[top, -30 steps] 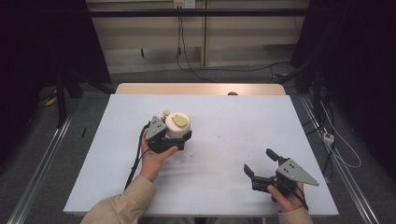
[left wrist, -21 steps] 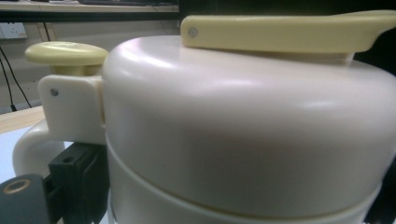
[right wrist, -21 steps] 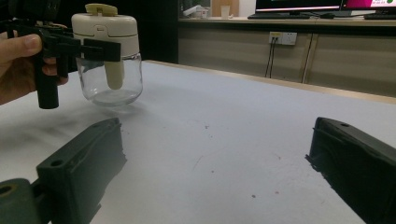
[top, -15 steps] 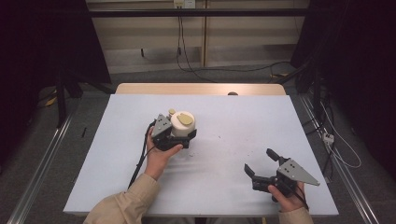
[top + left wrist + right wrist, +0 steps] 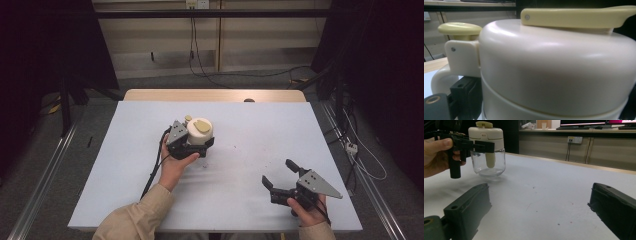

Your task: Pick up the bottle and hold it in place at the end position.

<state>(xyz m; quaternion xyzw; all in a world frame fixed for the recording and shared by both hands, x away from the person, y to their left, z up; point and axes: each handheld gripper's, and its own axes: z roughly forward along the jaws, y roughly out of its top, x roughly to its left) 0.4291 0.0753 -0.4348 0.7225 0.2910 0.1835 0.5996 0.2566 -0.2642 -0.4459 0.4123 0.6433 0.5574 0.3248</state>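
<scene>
Left fingers: the left gripper (image 5: 200, 145) had its black fingers (image 5: 484, 146) pinching the jar (image 5: 487, 152) at the seam where the cream lid met the clear glass body.
Jar: it was upright near the middle of the counter (image 5: 260, 125), a little toward the left edge; in the right gripper view a shadow lay under its glass base, and whether the base touched the counter could not be told.
Lid: cream, with a pale yellow flap (image 5: 574, 17) on top and a yellow knob (image 5: 459, 28) over the hinge at the handle side.
Left hand: the person's hand (image 5: 175, 165) gripped the tool from the near side of the jar.
Right fingers: the right gripper (image 5: 280, 177) had its fingers (image 5: 466, 210) spread wide with bare counter between them, near the near right corner and well apart from the jar.
Between the two: open counter with a few small dark specks (image 5: 533, 187).
Cable: a black cable (image 5: 152, 172) trailed from the left gripper toward the near edge.
Beyond the far edge: a wooden strip (image 5: 215, 95), then floor with loose cables (image 5: 250, 75).
</scene>
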